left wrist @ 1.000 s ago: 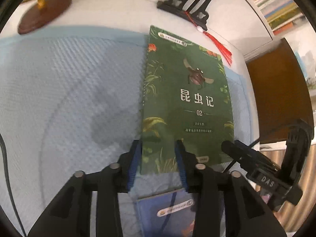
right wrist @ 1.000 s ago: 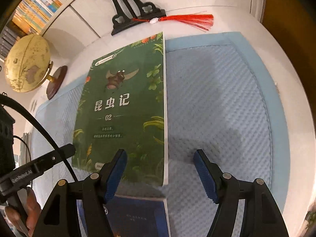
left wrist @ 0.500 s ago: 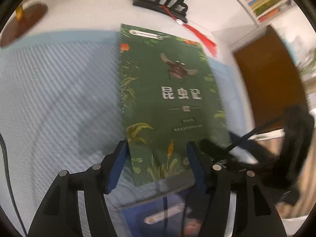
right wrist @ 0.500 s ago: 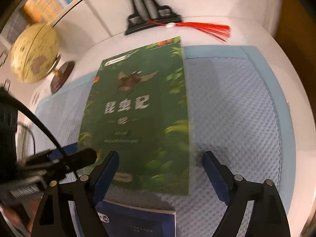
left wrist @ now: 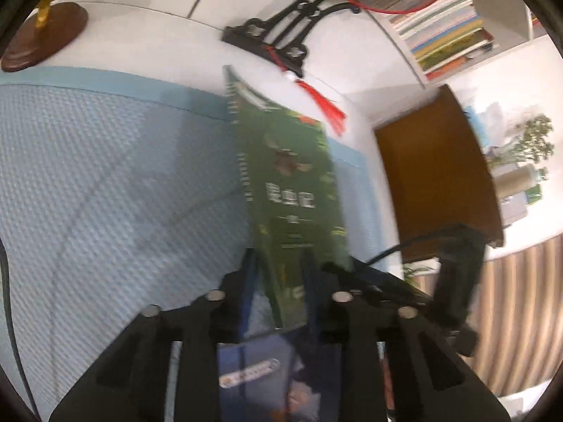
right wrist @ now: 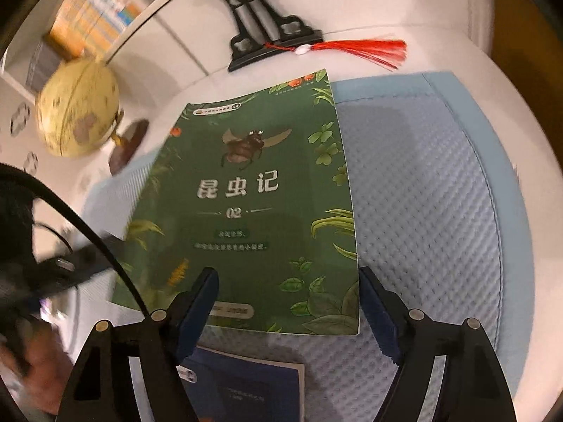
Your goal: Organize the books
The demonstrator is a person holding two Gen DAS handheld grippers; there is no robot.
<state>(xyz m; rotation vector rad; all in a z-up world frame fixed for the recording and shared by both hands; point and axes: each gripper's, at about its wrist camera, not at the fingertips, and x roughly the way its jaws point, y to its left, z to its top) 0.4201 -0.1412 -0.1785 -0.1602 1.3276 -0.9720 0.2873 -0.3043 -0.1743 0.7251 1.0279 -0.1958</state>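
A green book (left wrist: 299, 193) with a beetle on its cover is tipped up on one long edge over the blue mat (left wrist: 105, 176). My left gripper (left wrist: 278, 270) has its jaws closing on the book's near end, and the pads press both faces. In the right wrist view the green book (right wrist: 253, 211) shows its cover, left side raised. My right gripper (right wrist: 288, 274) hovers over the near right corner, jaws closing slightly with wide gaps and touching nothing. A blue book (left wrist: 267, 369) lies flat below both grippers, also the blue book (right wrist: 246, 387).
A black ornament stand (right wrist: 267, 35) with a red tassel (right wrist: 369, 49) stands behind the mat (right wrist: 422, 193). A globe (right wrist: 77, 105) stands at the back left. Shelved books (left wrist: 443, 35) and a brown wooden panel (left wrist: 436, 176) lie to the right.
The left jaws opened wider, then closed on the green book's near end. The book went from lying flat to tipped up on edge. The right gripper stayed wide over the book's corner.
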